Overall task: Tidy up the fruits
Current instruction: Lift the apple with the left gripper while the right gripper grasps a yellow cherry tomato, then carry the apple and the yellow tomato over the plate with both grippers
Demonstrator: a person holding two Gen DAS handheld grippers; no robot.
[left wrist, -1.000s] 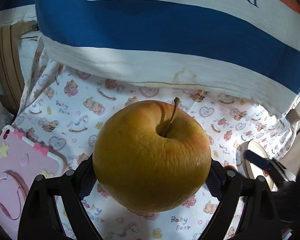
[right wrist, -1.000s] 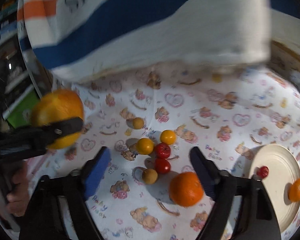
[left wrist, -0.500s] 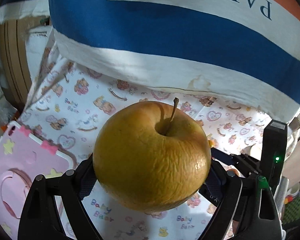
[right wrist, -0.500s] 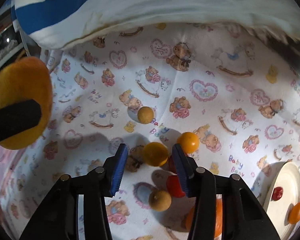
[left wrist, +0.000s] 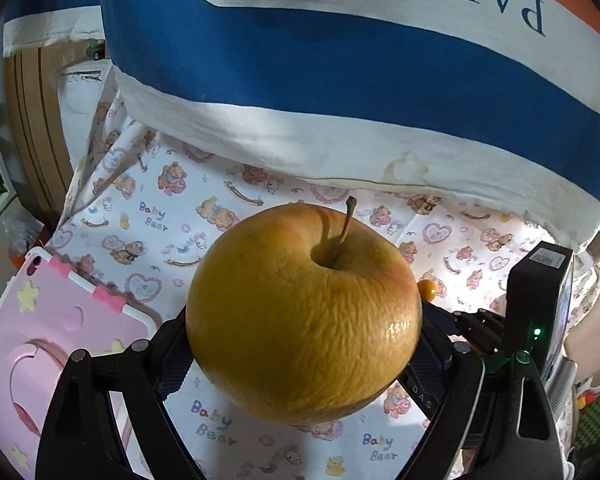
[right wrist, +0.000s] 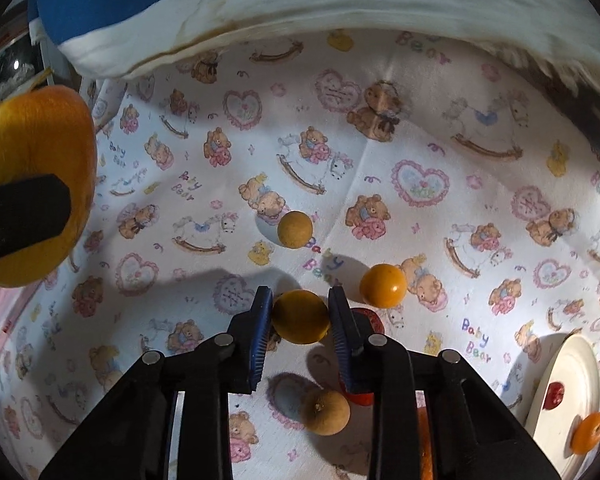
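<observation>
My left gripper [left wrist: 304, 340] is shut on a large wrinkled yellow apple [left wrist: 304, 312] and holds it above the bear-print cloth [left wrist: 188, 216]. The apple also shows at the left edge of the right wrist view [right wrist: 28, 184]. My right gripper [right wrist: 300, 316] has its blue pads closed against a small yellow fruit [right wrist: 300, 317] that lies on the cloth. Around it lie another yellow fruit [right wrist: 382, 285], two tan round fruits [right wrist: 295, 229] [right wrist: 326, 412] and a red one [right wrist: 366, 318], partly hidden by the right finger.
A cream plate [right wrist: 560, 364] at the right holds a small red fruit [right wrist: 555, 395] and a small orange one [right wrist: 588, 433]. A blue-and-white striped pillow [left wrist: 340, 80] lies along the far side. A pink tablet case [left wrist: 40, 340] lies at the left.
My right gripper has come down over the fruit cluster and closed from wide open onto the small yellow fruit. My left gripper keeps its hold on the apple and has shifted slightly.
</observation>
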